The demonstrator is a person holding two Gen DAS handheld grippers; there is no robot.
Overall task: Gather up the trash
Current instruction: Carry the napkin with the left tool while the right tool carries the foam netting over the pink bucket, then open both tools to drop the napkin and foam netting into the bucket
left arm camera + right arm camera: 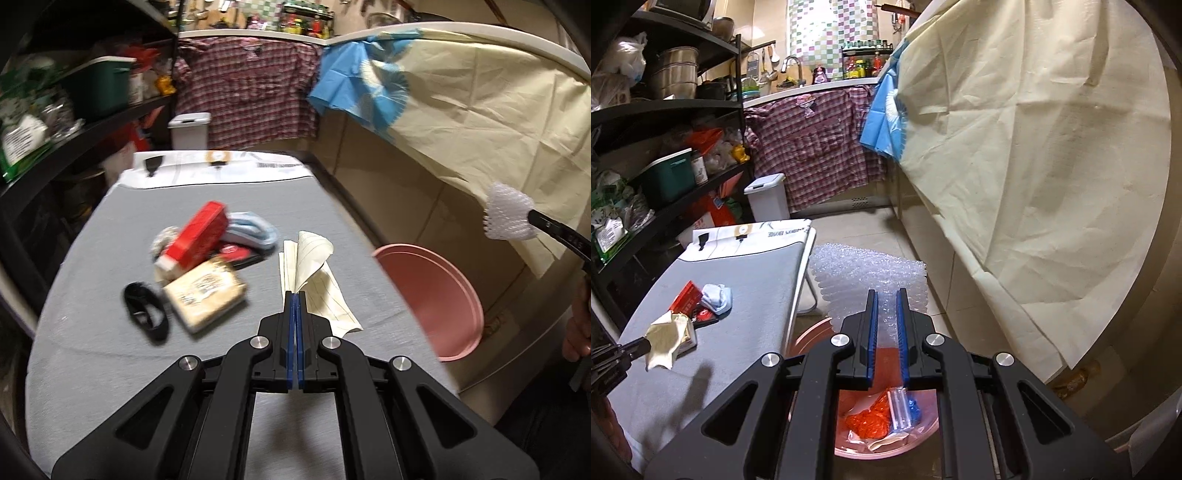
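Note:
My left gripper (295, 293) is shut on a cream lined sheet of paper (314, 254) and holds it just above the grey table (92, 332); the same paper shows in the right wrist view (666, 341). My right gripper (886, 295) is slightly parted and holds a sheet of clear bubble wrap (868, 273) over the pink basin (886, 448); the bubble wrap (506, 216) also shows in the left wrist view. The pink basin (436, 299) stands on the floor right of the table and holds an orange bag (866, 419) and a clear zip bag (899, 406).
On the table lie a red box (197, 236), a tan packet (205, 293), a black strap (146, 310), a blue cloth (251, 229) and a red-black wrapper (236, 253). A white bin (190, 129) stands behind. Shelves (74, 122) run along the left, cloth-covered counter (480, 110) on the right.

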